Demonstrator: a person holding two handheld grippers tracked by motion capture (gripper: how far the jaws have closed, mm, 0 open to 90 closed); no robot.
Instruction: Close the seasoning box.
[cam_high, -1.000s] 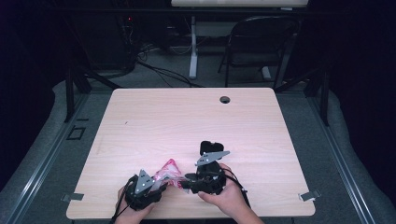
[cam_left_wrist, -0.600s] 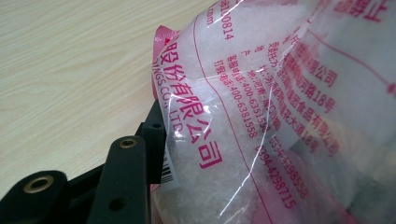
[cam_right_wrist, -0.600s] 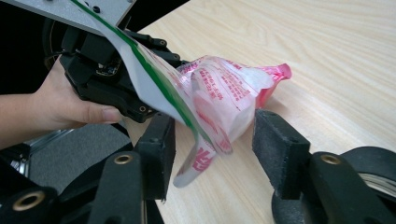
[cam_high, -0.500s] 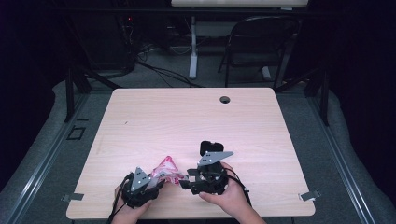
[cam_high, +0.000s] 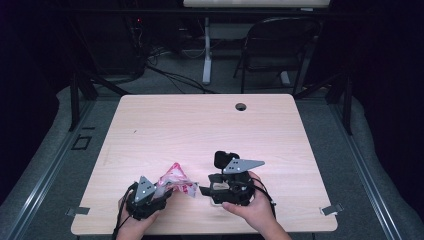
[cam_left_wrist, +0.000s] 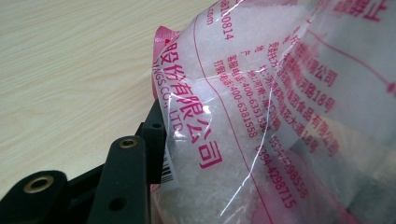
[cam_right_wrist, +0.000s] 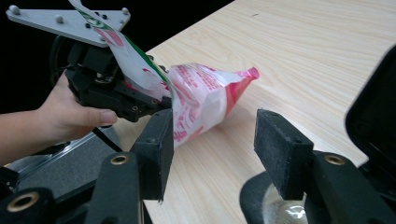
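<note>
bag: my left gripper (cam_high: 162, 191) has a clear pink-printed bag (cam_high: 176, 181) of white granules clamped at one end, down by the table's (cam_high: 200, 130) near edge
long axis: slanted; pink sealed tip points toward the far edge
right gripper (cam_high: 202, 190): just been opening, jaws apart, nothing between them, right beside the bag

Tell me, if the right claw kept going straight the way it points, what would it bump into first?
Probably the pink-and-white bag. The right claw stands open and points at it, with bare table between; depth is hard to judge.
</note>
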